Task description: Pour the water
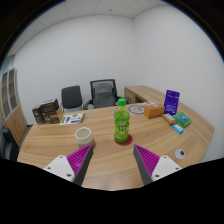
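Progress: pouring judged not yet begun, bottle (121, 120) seen upright and capped on the worktop (110, 165), grasp and pour left | Cup (84, 135): placed just left of the bottle, slightly nearer | hand-held gripper (113, 160): 2 fingers spread wide, nothing held or touched, bottle just ahead of them.
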Available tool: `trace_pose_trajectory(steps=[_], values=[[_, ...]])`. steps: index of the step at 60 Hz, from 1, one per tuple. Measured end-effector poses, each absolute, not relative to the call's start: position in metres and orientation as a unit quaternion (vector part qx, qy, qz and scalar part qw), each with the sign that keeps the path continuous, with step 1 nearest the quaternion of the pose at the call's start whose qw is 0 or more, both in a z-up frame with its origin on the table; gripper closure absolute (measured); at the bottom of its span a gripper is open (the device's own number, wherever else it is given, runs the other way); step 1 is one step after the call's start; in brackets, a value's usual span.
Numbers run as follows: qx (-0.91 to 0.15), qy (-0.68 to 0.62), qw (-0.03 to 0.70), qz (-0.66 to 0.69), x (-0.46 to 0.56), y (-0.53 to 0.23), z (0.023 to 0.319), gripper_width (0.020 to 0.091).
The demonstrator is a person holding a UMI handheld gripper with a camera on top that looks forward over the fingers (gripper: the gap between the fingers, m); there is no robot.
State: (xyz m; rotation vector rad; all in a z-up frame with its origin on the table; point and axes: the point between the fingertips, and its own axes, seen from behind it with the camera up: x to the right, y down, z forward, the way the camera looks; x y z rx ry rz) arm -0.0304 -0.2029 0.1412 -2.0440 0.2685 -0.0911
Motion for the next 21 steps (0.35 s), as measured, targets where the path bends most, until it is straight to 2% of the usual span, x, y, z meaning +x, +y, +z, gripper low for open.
trace_pose_trajectory(steps=[12, 21], values=[[-0.836, 0.09, 0.541, -0.034, -0.058, -0.226, 0.189, 0.027], [-0.828, 0.087, 0.552, -0.048, -0.058, -0.229, 0.204, 0.0267]])
